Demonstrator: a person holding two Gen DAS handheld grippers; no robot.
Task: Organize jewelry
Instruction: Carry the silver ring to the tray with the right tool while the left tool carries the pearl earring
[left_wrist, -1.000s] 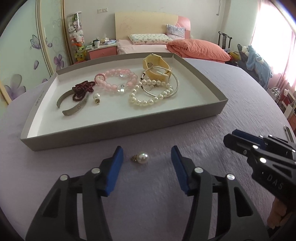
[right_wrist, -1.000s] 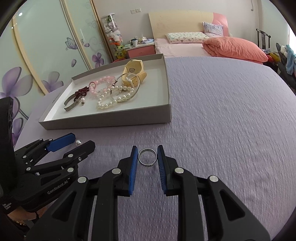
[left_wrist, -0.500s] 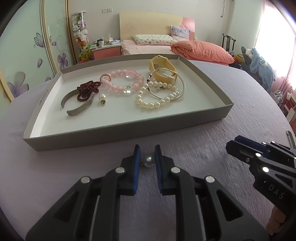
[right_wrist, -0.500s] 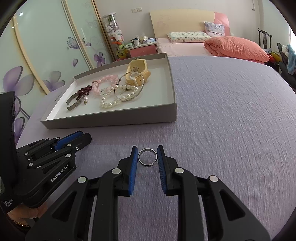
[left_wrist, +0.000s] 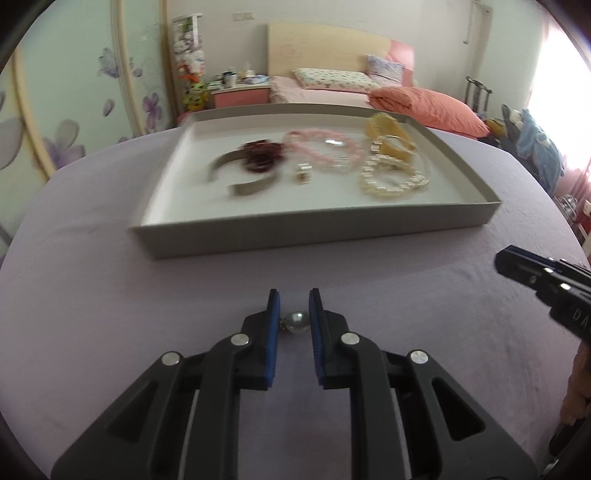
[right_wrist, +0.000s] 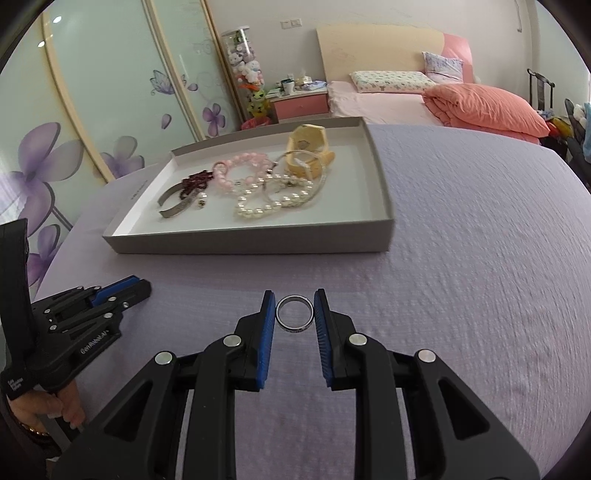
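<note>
My left gripper (left_wrist: 294, 317) is shut on a pearl earring (left_wrist: 297, 323), held above the purple cloth short of the grey tray (left_wrist: 317, 229). My right gripper (right_wrist: 294, 314) is shut on a silver ring (right_wrist: 294, 319), also in front of the tray (right_wrist: 251, 243). Inside the tray lie a silver cuff (right_wrist: 177, 205), dark red beads (right_wrist: 195, 181), a pink bead bracelet (right_wrist: 240, 166), a pearl bracelet (right_wrist: 273, 199), a bangle, a yellow watch (right_wrist: 308, 147) and a small pearl earring (left_wrist: 303, 173). The left gripper (right_wrist: 122, 291) shows at the left of the right wrist view.
The purple cloth (right_wrist: 480, 277) spreads wide to the right of the tray. A bed with an orange duvet (right_wrist: 484, 107) and a pink nightstand (right_wrist: 301, 105) stand behind. The right gripper's body (left_wrist: 546, 280) sits at the right edge of the left wrist view.
The left gripper closed on the pearl earring and carried it leftwards, so the tray now sits further right in its view. The right gripper kept its hold on the ring.
</note>
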